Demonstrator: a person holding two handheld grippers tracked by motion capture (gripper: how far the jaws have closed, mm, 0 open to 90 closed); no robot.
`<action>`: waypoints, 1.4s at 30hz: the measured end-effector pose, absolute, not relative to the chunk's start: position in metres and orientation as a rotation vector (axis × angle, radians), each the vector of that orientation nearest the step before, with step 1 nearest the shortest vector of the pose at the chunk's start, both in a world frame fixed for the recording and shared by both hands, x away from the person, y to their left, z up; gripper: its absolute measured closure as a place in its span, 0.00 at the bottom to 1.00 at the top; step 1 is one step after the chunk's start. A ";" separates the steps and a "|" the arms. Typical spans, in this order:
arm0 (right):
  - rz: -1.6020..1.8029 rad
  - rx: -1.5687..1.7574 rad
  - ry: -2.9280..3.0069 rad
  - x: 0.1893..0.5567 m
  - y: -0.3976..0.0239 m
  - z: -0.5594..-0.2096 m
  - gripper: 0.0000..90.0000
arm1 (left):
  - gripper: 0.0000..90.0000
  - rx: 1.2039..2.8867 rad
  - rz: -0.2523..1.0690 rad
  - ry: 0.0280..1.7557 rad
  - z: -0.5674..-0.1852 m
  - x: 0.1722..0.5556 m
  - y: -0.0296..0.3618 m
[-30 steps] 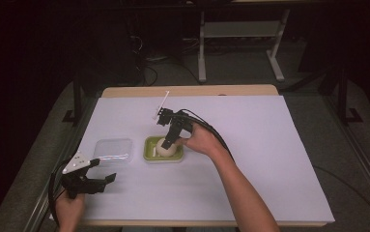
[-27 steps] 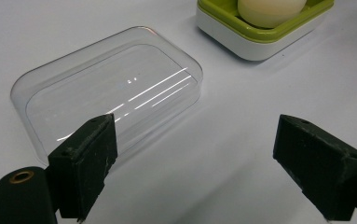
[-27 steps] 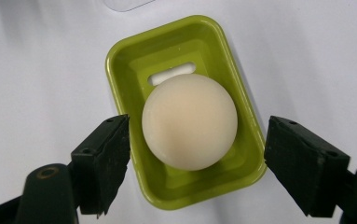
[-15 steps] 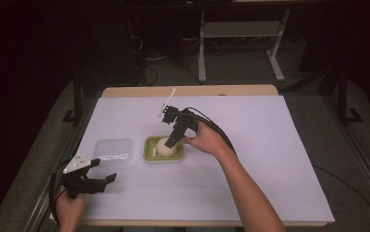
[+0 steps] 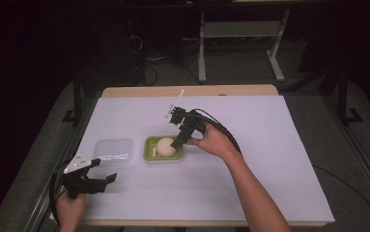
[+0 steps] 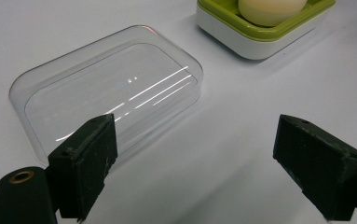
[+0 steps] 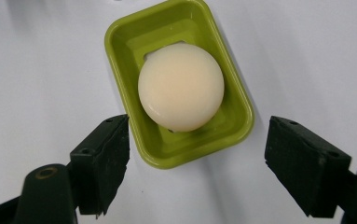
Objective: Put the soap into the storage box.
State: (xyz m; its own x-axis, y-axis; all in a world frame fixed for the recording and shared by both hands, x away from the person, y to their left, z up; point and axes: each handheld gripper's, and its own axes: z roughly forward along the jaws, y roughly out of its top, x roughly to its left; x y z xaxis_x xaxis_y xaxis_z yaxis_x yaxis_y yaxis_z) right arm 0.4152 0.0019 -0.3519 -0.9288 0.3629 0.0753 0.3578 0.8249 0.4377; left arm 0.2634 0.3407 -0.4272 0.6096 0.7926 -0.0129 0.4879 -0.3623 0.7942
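Right gripper (image 7: 197, 163) hangs above soap (image 7: 181, 86) in green dish (image 7: 120, 42), jaws wide, empty; left gripper (image 6: 195, 172) likewise wide, empty, near clear lid (image 6: 106, 88).

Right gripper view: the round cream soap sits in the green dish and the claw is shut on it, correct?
Not quite. The round cream soap does sit in the green dish, but the right claw is open, jaws apart above it, as the right gripper view shows.

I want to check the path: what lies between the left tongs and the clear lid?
Only bare white table cover lies between the open left tongs and the clear lid, as the left gripper view shows.
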 end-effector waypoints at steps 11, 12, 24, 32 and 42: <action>0.736 0.605 2.978 0.413 -0.012 -0.352 0.24 | 0.14 2.027 0.478 1.015 -0.427 0.263 0.340; 0.738 0.609 2.978 0.413 -0.013 -0.351 0.24 | 0.14 2.027 0.478 1.016 -0.427 0.263 0.340; 0.768 0.638 2.957 0.409 -0.031 -0.352 0.23 | 0.14 2.034 0.476 1.012 -0.427 0.262 0.339; 0.781 0.653 2.944 0.406 -0.044 -0.354 0.23 | 0.14 2.033 0.475 1.014 -0.427 0.262 0.336; 0.798 0.708 2.931 0.404 -0.065 -0.358 0.23 | 0.14 2.037 0.468 1.017 -0.429 0.263 0.333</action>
State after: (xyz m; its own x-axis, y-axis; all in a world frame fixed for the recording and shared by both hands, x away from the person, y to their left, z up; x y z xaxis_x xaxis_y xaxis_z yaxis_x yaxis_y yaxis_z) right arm 0.4036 -0.0647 -0.3584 -0.8967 0.4323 0.0951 0.4208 0.7662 0.4856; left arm 0.2630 0.3334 -0.4285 0.6094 0.7926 -0.0216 0.4986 -0.3619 0.7877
